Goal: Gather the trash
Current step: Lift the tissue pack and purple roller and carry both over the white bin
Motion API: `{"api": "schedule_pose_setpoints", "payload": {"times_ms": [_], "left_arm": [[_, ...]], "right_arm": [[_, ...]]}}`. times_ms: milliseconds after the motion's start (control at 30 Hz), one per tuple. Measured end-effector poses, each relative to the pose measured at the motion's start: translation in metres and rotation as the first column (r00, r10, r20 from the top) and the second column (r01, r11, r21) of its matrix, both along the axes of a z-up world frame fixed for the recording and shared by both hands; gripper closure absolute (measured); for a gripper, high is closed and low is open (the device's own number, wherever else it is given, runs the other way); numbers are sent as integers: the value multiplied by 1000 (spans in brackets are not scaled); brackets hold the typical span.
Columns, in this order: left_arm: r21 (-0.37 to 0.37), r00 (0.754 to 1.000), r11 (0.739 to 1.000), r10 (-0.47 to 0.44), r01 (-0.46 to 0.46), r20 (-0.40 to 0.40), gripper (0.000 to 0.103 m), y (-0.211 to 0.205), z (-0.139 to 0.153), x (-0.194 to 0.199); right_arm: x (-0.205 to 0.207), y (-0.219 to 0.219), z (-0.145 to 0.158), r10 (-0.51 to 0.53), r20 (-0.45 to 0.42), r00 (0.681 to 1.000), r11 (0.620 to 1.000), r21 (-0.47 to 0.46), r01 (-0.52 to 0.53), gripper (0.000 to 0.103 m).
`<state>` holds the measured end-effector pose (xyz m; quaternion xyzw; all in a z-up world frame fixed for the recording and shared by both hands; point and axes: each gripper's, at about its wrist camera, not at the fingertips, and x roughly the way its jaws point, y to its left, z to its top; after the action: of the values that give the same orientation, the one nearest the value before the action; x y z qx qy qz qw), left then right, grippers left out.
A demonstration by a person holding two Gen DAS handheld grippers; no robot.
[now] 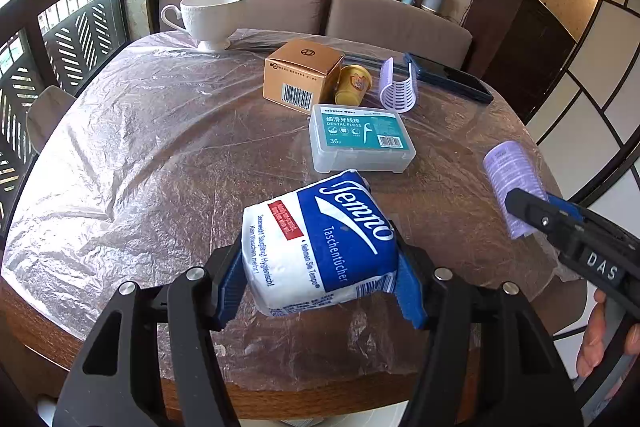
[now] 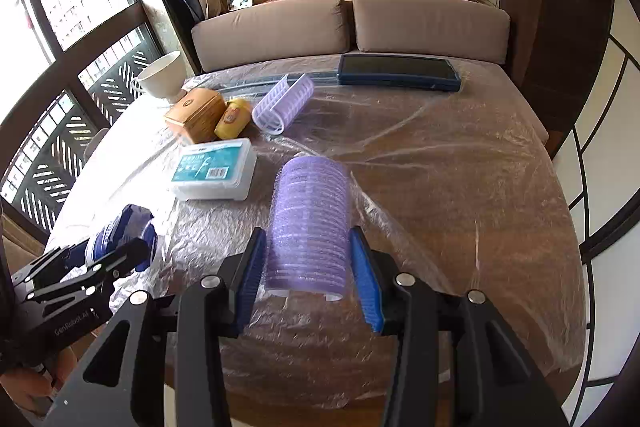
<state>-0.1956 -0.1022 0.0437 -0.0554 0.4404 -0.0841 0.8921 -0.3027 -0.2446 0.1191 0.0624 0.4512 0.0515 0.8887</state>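
Left gripper (image 1: 320, 267) first: its blue pads are pinched onto the tissue pack (image 1: 320, 243), which sits lifted between the fingers, long axis running away from the gripper and tilted a little to its right. Table (image 1: 140, 147) under plastic film lies below and ahead. Straight ahead, just past the pack, is the floss box (image 1: 360, 137); beyond that the gold box (image 1: 300, 75) with the yellow cup (image 1: 354, 85) touching its right side, then the open clip (image 1: 398, 85). Far ahead to the left, a white teacup (image 1: 208, 17).

Over to the right gripper (image 2: 306, 267): fingers closed on the purple roller (image 2: 308, 223), one pad on each side, the roller's long axis pointing forward along the fingers. The floss box (image 2: 214, 175) lies ahead and to its left, well clear; a dark case (image 2: 398, 71) sits far ahead.

Both hands look loaded, so I'd judge the next move is carrying these off to a bin, and none shows in either view. Of what remains, the floss box lies nearer the left gripper, its long side across that gripper's line.
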Motion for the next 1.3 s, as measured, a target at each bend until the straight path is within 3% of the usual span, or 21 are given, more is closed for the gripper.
{"api": "schedule_pose_setpoints", "payload": {"times_ms": [667, 1100, 1300], "left_arm": [[-3, 998, 998, -69, 69, 5, 40, 14, 4, -24], [-7, 989, 989, -145, 145, 8, 40, 28, 3, -48], [-9, 991, 992, -129, 129, 17, 40, 30, 5, -66]], "right_arm": [[-41, 33, 2, -3, -14, 1000, 1000, 20, 4, 61], [-81, 55, 0, -60, -19, 998, 998, 29, 61, 61], [-102, 61, 0, -46, -25, 999, 999, 26, 46, 61]]}}
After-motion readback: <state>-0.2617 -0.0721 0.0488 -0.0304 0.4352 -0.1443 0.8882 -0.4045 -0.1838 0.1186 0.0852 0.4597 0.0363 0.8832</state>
